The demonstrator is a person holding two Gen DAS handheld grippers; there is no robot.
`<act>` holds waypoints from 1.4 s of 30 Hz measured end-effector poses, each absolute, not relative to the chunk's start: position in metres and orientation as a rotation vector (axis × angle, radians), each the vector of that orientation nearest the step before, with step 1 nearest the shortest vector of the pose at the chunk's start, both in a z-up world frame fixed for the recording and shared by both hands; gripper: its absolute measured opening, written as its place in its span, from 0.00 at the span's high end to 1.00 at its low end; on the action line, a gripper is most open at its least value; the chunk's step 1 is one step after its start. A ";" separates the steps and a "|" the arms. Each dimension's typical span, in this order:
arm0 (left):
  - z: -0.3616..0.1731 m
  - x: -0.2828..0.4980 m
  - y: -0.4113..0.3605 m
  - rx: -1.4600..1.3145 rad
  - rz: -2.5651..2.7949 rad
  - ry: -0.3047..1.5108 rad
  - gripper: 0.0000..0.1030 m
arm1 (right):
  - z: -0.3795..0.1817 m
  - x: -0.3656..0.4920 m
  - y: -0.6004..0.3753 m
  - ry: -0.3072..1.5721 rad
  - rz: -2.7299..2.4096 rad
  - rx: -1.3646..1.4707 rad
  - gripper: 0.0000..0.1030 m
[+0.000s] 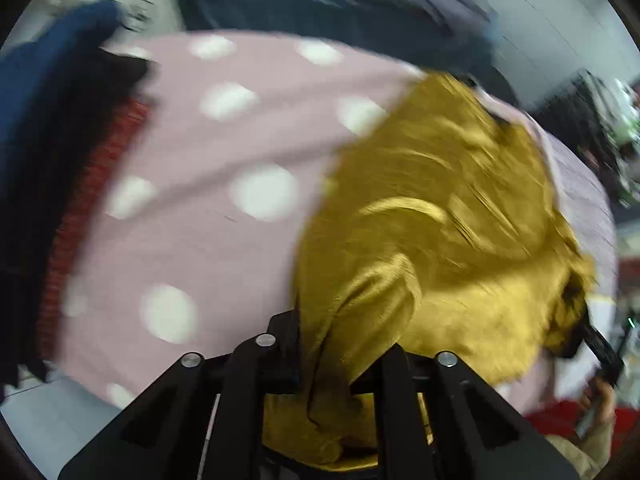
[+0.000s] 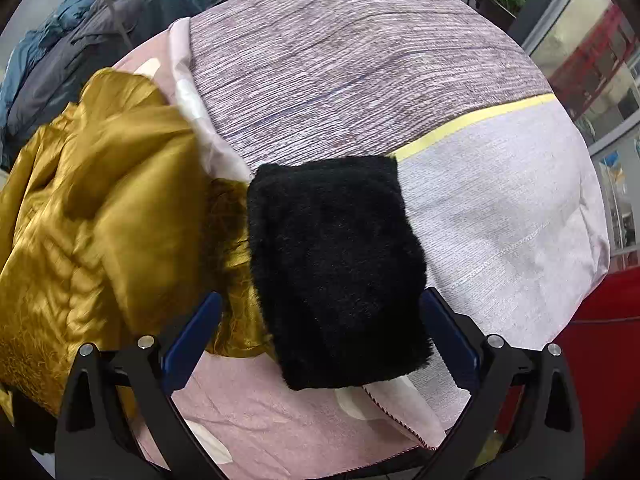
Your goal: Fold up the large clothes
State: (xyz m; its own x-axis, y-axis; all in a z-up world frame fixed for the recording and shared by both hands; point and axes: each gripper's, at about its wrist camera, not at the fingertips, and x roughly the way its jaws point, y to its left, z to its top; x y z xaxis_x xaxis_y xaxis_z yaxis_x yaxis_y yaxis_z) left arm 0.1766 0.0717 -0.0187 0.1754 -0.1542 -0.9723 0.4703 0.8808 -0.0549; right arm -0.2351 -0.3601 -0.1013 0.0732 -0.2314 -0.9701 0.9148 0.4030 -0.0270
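A mustard-gold satin garment (image 1: 440,216) lies crumpled on a pink sheet with white dots (image 1: 208,152). My left gripper (image 1: 332,364) is shut on a bunched fold of this garment at its near edge, and the view is blurred. In the right wrist view the same garment (image 2: 100,208) lies at the left, and its black fuzzy part (image 2: 336,264) stretches to the middle. My right gripper (image 2: 320,300) stands open just above that black part. Its blue pads (image 2: 192,340) sit wide apart on either side, and the left one is clear of the fuzz.
A grey-lilac striped quilt with a yellow band (image 2: 360,72) covers the far side of the bed. Dark blue and grey clothes (image 2: 100,20) are piled behind. Blue, black and red garments (image 1: 60,140) lie at the left. A red floor (image 2: 600,340) shows past the bed's right edge.
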 end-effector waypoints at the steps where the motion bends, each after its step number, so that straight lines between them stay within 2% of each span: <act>1: -0.010 0.195 0.086 0.279 -0.400 1.297 0.90 | -0.101 -0.236 -0.361 1.183 -0.994 0.750 0.06; 5: 0.001 0.249 0.122 0.248 -0.221 1.248 0.90 | -0.102 -0.235 -0.360 1.193 -0.980 0.747 0.06; 8: -0.020 0.267 0.121 0.373 -0.095 1.245 0.81 | -0.108 -0.232 -0.356 1.210 -0.954 0.740 0.06; 9: -0.028 0.269 0.120 0.397 -0.069 1.251 0.65 | -0.109 -0.232 -0.355 1.219 -0.967 0.722 0.06; 10: -0.041 0.269 0.124 0.442 -0.007 1.266 0.34 | -0.112 -0.233 -0.353 1.228 -0.983 0.707 0.06; 11: -0.046 0.265 0.124 0.468 0.044 1.270 0.20 | -0.115 -0.235 -0.353 1.238 -0.993 0.707 0.06; 12: -0.044 0.255 0.126 0.433 0.017 1.250 0.13 | -0.120 -0.238 -0.354 1.254 -1.004 0.722 0.06; 13: -0.042 0.248 0.121 0.382 -0.046 1.246 0.13 | -0.123 -0.242 -0.355 1.258 -1.008 0.743 0.06; 15: -0.043 0.230 0.117 0.310 -0.167 1.273 0.13 | -0.127 -0.251 -0.357 1.243 -1.010 0.797 0.12; 17: -0.046 0.207 0.105 0.299 -0.249 1.283 0.10 | -0.129 -0.254 -0.357 1.241 -1.000 0.806 0.22; 18: -0.050 0.193 0.098 0.299 -0.293 1.286 0.06 | -0.130 -0.253 -0.356 1.243 -0.989 0.797 0.26; 20: -0.062 0.169 0.088 0.310 -0.364 1.308 0.06 | -0.131 -0.246 -0.354 1.251 -0.960 0.763 0.53; 21: -0.074 0.157 0.082 0.319 -0.397 1.322 0.06 | -0.132 -0.242 -0.353 1.256 -0.949 0.741 0.63; 22: -0.084 0.145 0.078 0.327 -0.423 1.335 0.06 | -0.133 -0.235 -0.351 1.264 -0.925 0.697 0.79; 23: -0.094 0.135 0.077 0.338 -0.436 1.351 0.06 | -0.133 -0.228 -0.350 1.273 -0.902 0.665 0.83; 27: -0.124 0.105 0.087 0.329 -0.445 1.402 0.06 | -0.103 -0.212 -0.350 1.274 -0.905 0.478 0.88; 30: -0.137 0.096 0.098 0.273 -0.434 1.411 0.06 | -0.057 -0.234 -0.393 1.222 -1.110 0.293 0.89; 34: -0.145 0.088 0.107 0.241 -0.450 1.416 0.06 | -0.014 -0.308 -0.480 1.136 -1.401 0.411 0.89; 37: -0.152 0.085 0.108 0.228 -0.485 1.406 0.06 | -0.009 -0.340 -0.513 1.059 -1.405 0.577 0.88; 42: -0.155 0.090 0.113 0.157 -0.529 1.382 0.06 | -0.048 -0.320 -0.506 1.122 -1.363 0.443 0.78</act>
